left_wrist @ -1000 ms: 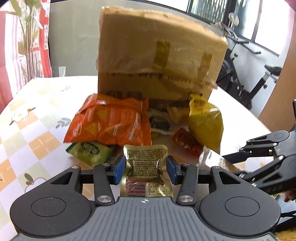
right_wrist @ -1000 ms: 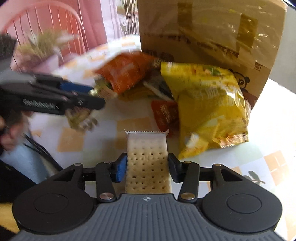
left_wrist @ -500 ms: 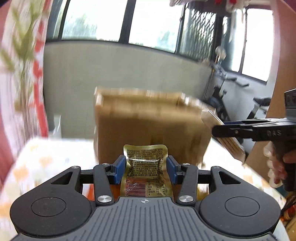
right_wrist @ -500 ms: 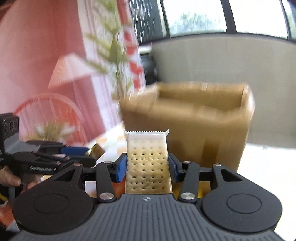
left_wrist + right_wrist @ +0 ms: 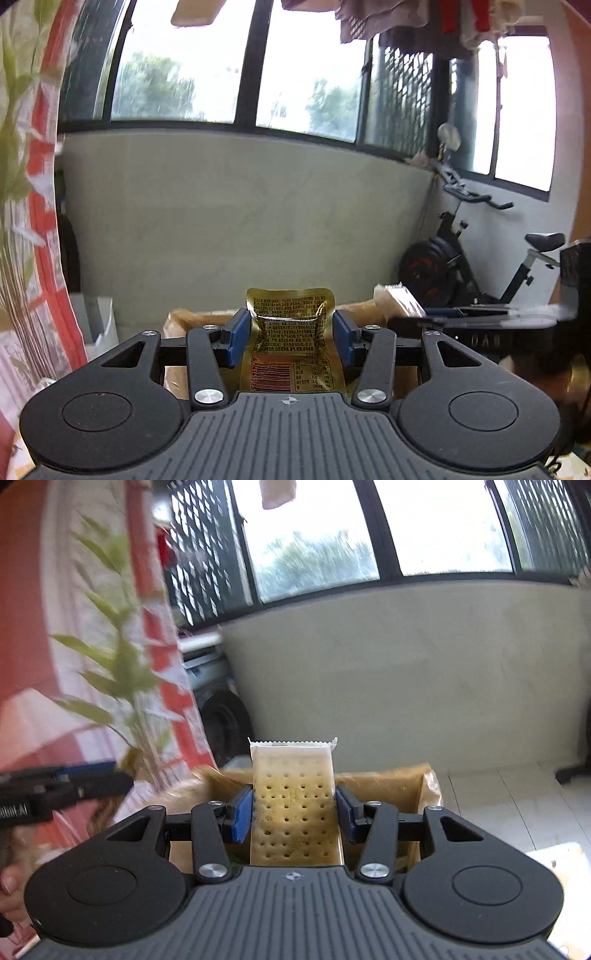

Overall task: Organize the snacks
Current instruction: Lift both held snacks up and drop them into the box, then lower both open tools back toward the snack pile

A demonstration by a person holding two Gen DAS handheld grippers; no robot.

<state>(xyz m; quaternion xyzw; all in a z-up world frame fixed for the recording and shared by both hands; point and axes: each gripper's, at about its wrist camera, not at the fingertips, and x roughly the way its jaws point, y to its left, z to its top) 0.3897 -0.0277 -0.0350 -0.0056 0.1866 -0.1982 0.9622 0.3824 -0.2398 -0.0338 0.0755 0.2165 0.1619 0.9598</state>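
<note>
At the lower centre of the left wrist view, we grip a crinkled gold foil snack pouch (image 5: 291,339) in our left tongs (image 5: 291,338), the blue pads pressing its sides. At the lower centre of the right wrist view, our right tongs (image 5: 294,808) clench a clear-wrapped, dotted cracker packet (image 5: 294,805). Just behind both packets, along the lower frame, sits the open brown cardboard box (image 5: 388,781), its rim showing. We judge that we are mid-carry, bringing both snacks to the box. Next we need to bring each packet over the opening, tip the tongs down and release, keeping the two tongs clear of each other.
</note>
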